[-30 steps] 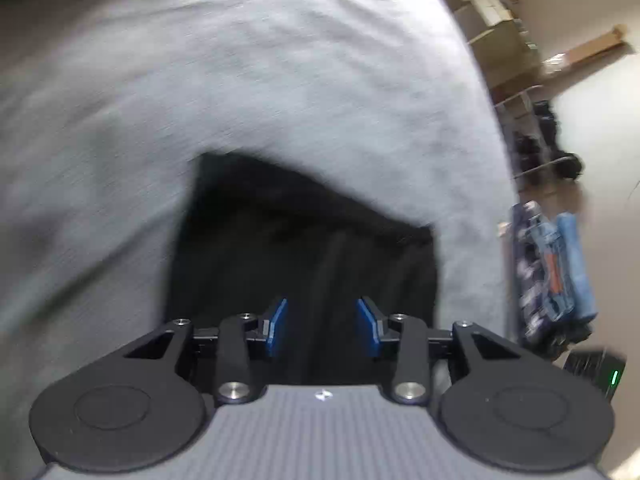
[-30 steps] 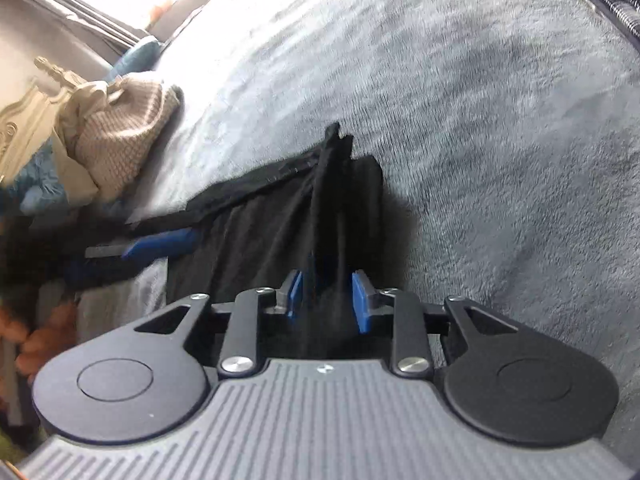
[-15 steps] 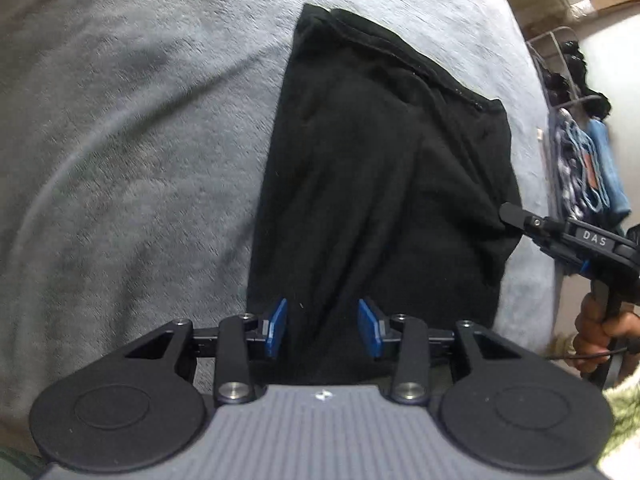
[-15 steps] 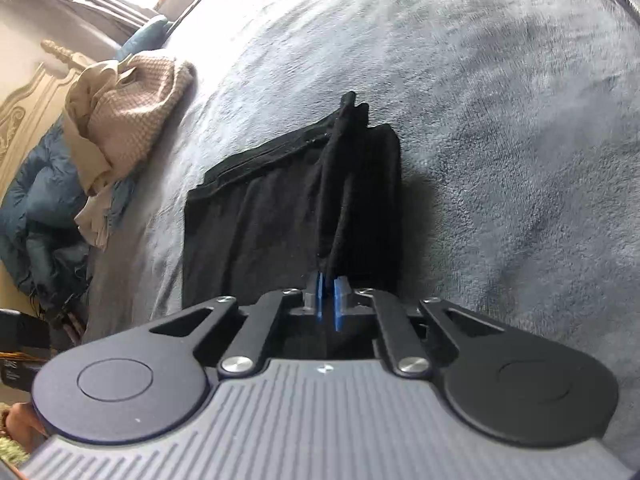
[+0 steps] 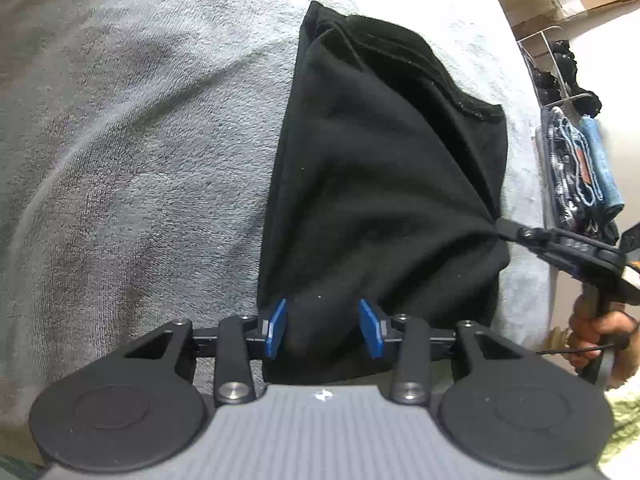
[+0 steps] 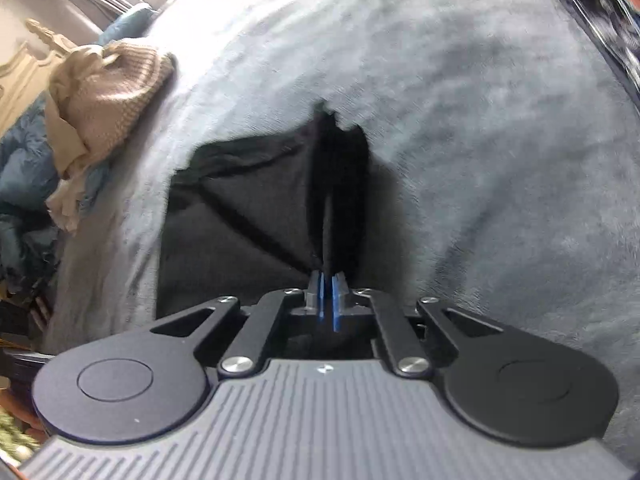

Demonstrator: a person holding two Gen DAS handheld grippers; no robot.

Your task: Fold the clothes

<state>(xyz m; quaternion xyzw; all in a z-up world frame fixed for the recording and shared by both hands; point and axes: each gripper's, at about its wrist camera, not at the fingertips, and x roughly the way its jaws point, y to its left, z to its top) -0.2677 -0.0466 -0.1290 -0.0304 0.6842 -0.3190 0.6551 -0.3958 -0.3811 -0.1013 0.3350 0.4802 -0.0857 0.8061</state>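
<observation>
1. A black garment is shown lying on a grey plush blanket that covers the bed; in the left wrist view it runs from about 12 o'clock down to 6 o'clock, slightly right of centre.
2. The left claw is seen at 6 o'clock with its blue pads held apart. The near edge of the garment lies between them, but the cloth is not pressed by either pad.
3. The right claw is seen entering the left wrist view from 3 o'clock, its tip clamped on the garment's right edge, from which folds are drawn taut across the cloth. Its handle is held by a hand at about 4 o'clock.
4. In the right wrist view the right claw is shown with its pads together on a raised ridge of the black garment, which stands up from the tip toward 12 o'clock.
5. A beige knitted garment is seen at 10 o'clock in the right wrist view, piled on the blanket's edge, with a dark blue padded item beside it at 9 o'clock.
6. Folded blue and patterned clothes are seen stacked at 3 o'clock in the left wrist view, beyond the bed's edge.
</observation>
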